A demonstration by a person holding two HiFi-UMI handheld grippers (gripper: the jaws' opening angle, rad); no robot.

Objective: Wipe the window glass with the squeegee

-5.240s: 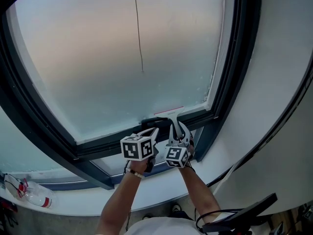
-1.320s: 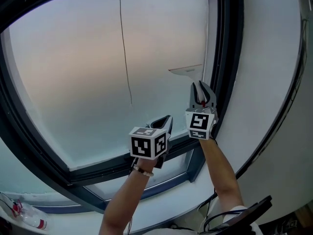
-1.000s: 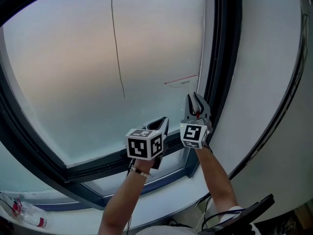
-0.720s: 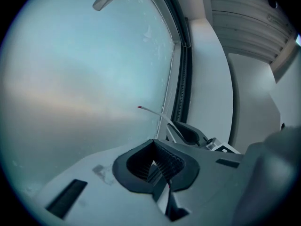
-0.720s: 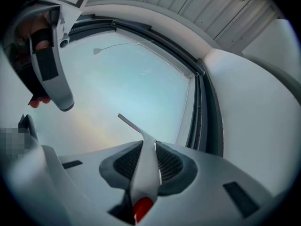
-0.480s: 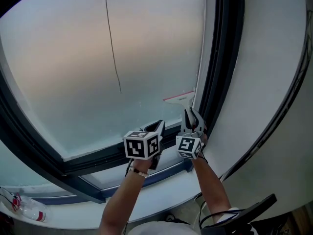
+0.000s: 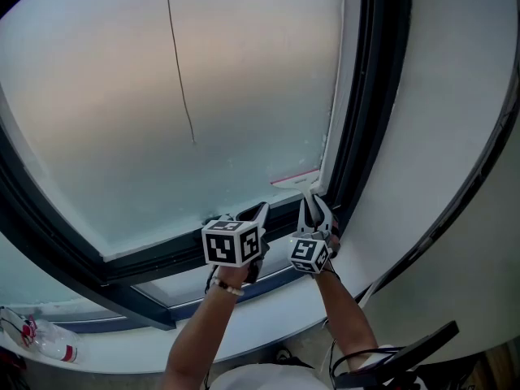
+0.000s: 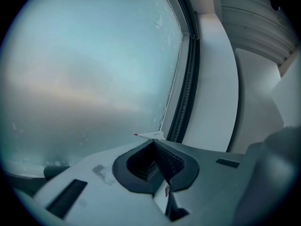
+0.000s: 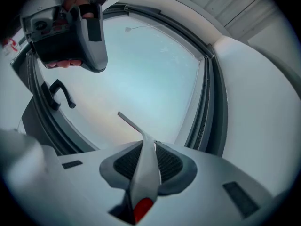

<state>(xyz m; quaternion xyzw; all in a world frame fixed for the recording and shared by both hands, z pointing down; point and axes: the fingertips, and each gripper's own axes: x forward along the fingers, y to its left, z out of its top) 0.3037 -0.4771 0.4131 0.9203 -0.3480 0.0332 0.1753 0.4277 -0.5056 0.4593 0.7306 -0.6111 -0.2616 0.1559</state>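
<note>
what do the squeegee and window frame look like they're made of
Squeegee: likely moulded plastic, smooth pale matte handle with a red end. Frame: dark, even, matte, probably painted metal; plastic can't be ruled out.

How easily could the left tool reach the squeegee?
Probably yes: the left tool, shut and empty, is close beside the squeegee with nothing between them; the right tool grips its handle.

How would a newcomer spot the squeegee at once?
Start at the big frosted window glass and go to its lower right corner by the dark frame. There the right gripper clamps the squeegee, the only white T-shaped tool, blade edged red.
</note>
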